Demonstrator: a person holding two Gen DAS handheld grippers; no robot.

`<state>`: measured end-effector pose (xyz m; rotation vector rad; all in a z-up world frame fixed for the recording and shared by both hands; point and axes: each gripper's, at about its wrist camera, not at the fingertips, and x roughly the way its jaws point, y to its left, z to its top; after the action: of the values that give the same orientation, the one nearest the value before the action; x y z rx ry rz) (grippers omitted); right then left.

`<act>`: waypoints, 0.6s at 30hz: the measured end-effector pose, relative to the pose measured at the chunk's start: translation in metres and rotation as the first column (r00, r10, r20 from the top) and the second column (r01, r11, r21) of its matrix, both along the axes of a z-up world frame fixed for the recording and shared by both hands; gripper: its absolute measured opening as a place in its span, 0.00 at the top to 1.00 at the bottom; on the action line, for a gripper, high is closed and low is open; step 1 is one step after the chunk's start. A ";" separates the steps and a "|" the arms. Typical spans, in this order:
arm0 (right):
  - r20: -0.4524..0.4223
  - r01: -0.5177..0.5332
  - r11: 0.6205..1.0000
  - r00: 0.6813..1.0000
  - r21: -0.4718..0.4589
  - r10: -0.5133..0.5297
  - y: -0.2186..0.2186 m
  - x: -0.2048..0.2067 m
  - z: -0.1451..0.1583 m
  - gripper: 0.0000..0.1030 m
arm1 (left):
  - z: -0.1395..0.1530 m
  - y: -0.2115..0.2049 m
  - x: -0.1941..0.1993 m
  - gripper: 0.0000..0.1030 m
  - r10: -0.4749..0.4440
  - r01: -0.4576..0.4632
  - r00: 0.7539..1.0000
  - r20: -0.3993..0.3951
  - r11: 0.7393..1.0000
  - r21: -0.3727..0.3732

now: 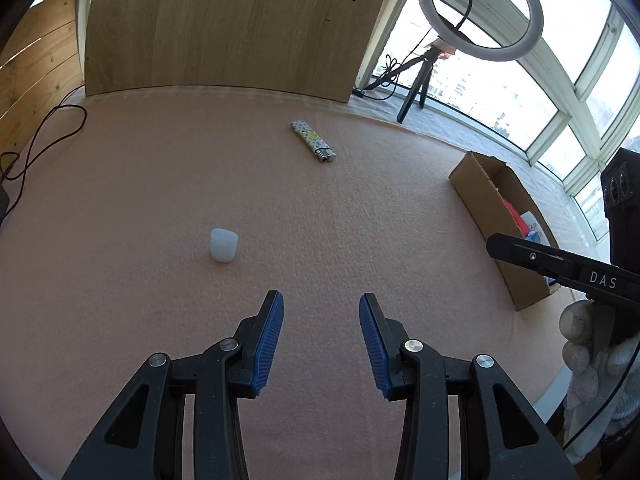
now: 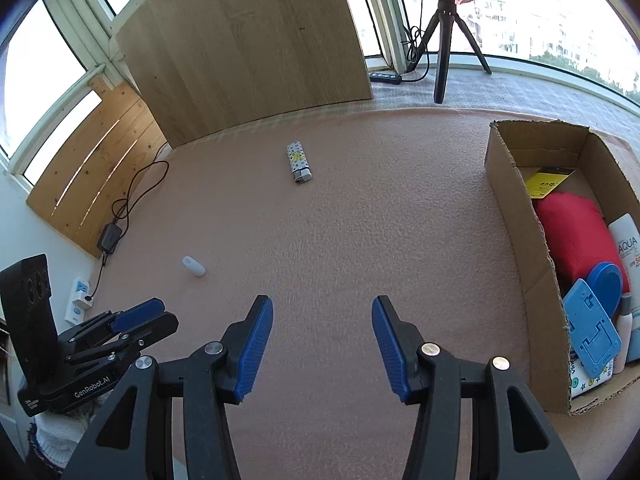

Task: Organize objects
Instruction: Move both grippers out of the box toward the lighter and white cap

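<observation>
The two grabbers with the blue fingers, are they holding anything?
No, nothing. The left gripper and right gripper are both open and empty. The lighter and small white cap lie loose on the mat.

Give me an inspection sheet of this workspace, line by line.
Surface: pink felt mat, bare around the loose items.
Job's things: lighter lying flat; small white cap nearer the left gripper; cardboard box on the right, already holding a red pouch and a blue stand.
Clutter: nothing seen.
Grippers: left gripper and right gripper both open, empty.
Cables: black cord to an adapter at the left.
Surroundings: wooden board, tripod, windows.
</observation>
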<state>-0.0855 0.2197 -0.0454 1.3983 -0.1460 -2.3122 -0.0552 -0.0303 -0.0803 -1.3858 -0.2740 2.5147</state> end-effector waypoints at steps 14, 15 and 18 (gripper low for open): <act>0.043 -0.019 1.000 0.999 0.025 0.018 -0.050 -0.039 -0.017 0.54 | -0.029 -0.045 -0.027 0.59 0.048 -0.046 0.998 0.033 0.998 -0.040; 0.042 -0.020 0.999 0.999 0.031 0.019 -0.053 -0.044 -0.017 0.54 | -0.031 -0.044 -0.030 0.59 0.046 -0.044 0.998 0.030 0.998 -0.045; 0.038 -0.037 0.998 0.999 0.057 0.034 -0.066 -0.065 -0.018 0.54 | -0.037 -0.042 -0.040 0.59 0.033 -0.032 0.999 0.038 0.998 -0.049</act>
<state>-0.1504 0.1542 -0.0632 1.4605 -0.0657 -2.2791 -0.0951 -0.0719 -0.1174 -1.4606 -0.2468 2.5390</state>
